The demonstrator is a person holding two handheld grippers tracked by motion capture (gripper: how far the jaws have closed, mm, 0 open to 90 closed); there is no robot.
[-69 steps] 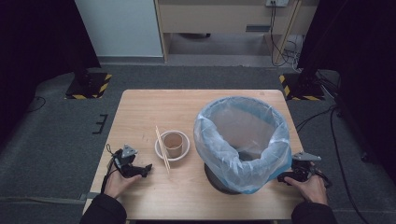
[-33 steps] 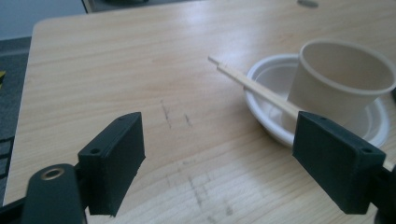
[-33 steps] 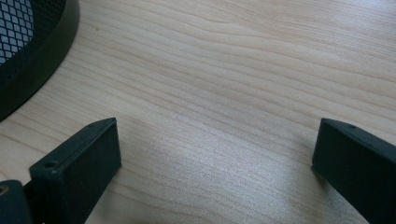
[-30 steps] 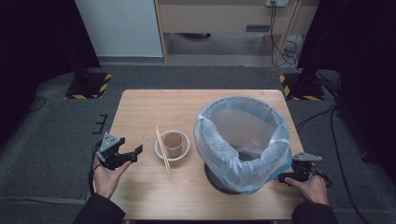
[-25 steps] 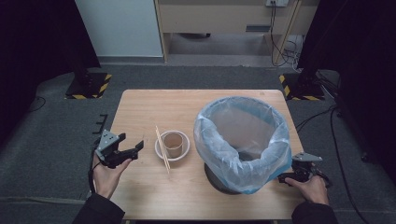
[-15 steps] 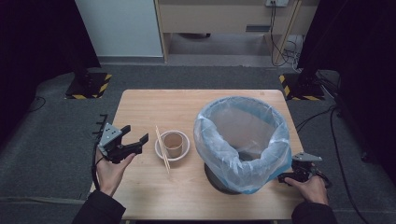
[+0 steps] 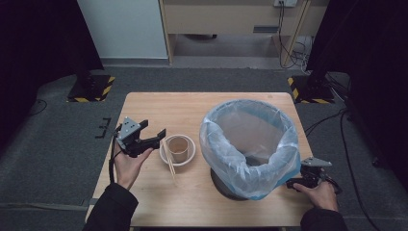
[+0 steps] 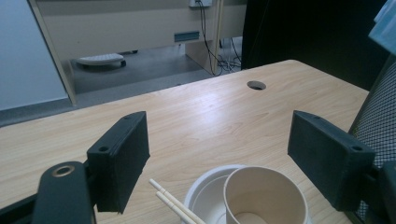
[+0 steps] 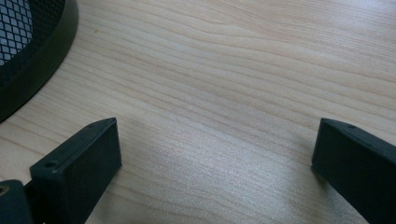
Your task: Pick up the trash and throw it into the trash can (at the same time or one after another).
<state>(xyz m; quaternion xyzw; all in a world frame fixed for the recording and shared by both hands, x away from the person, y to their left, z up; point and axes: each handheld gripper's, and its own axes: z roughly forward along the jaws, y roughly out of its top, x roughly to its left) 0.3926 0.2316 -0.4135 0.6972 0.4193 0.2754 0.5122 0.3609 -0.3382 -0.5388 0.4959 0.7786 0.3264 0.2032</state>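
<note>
A brown paper cup (image 7: 179, 148) stands in a white bowl (image 7: 190, 144) left of the table's middle, with a pair of wooden chopsticks (image 7: 169, 161) leaning on the bowl's left rim. My left gripper (image 7: 155, 138) is held above the table just left of the bowl, open and pointing at it. In the left gripper view the cup (image 8: 264, 196), the bowl (image 8: 205, 200) and the chopsticks (image 8: 175, 205) sit low between the wide jaws of that gripper (image 8: 219, 154). My right gripper (image 7: 290, 183) rests on the table at the bin's right foot, open (image 9: 215, 158), with bare wood between its jaws.
A black mesh bin (image 7: 211, 130) lined with a pale blue plastic bag takes up the table's right half; its base (image 9: 28, 56) lies close to the right gripper. A cable hole (image 8: 256, 85) is in the tabletop far ahead of the left gripper. Floor surrounds the table.
My left gripper has risen from the table's near left and moved forward and right toward the bowl and cup. The right gripper has stayed put.
</note>
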